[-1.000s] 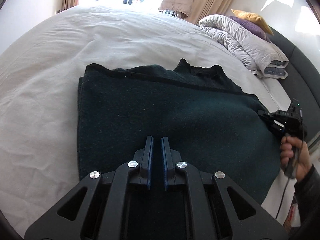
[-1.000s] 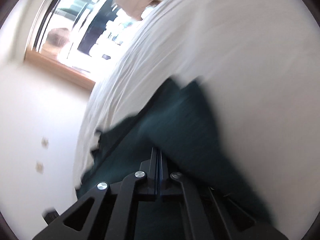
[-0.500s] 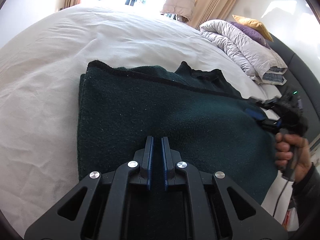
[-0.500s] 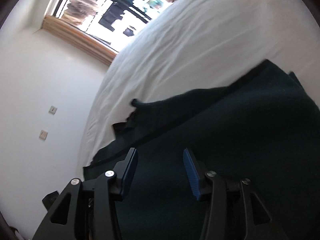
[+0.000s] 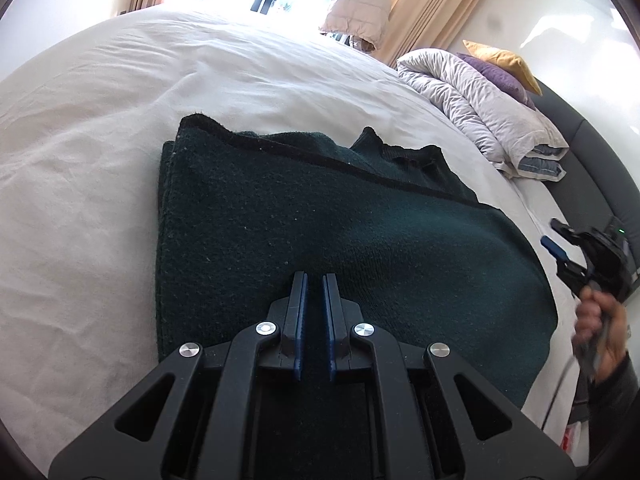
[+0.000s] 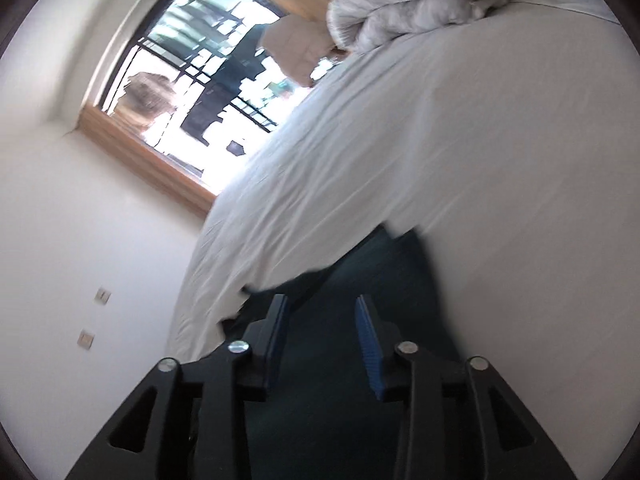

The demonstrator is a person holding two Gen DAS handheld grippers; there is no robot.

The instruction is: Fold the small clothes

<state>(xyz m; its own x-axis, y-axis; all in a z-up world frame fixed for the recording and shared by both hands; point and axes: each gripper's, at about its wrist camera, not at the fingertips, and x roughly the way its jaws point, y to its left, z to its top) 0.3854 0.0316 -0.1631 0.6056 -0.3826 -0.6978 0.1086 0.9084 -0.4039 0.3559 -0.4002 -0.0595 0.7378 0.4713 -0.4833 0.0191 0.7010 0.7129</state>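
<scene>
The left gripper (image 5: 314, 280) is seen with its blue-padded fingers nearly closed, a narrow slot left between them and no cloth visibly pinched, poised over the near part of the folded dark green garment (image 5: 320, 216); the right gripper (image 6: 322, 304) is held wide open with nothing between its fingers, the garment's blurred edge lying just beyond them. Bare white bed sheet (image 5: 88, 184) is shown around the garment's far and left edges. Only the left wrist view shows the whole fold, the bunched duvet (image 5: 480, 108) and the right hand (image 5: 600, 328); the window (image 6: 208, 80) is shown clearly only in the right.
</scene>
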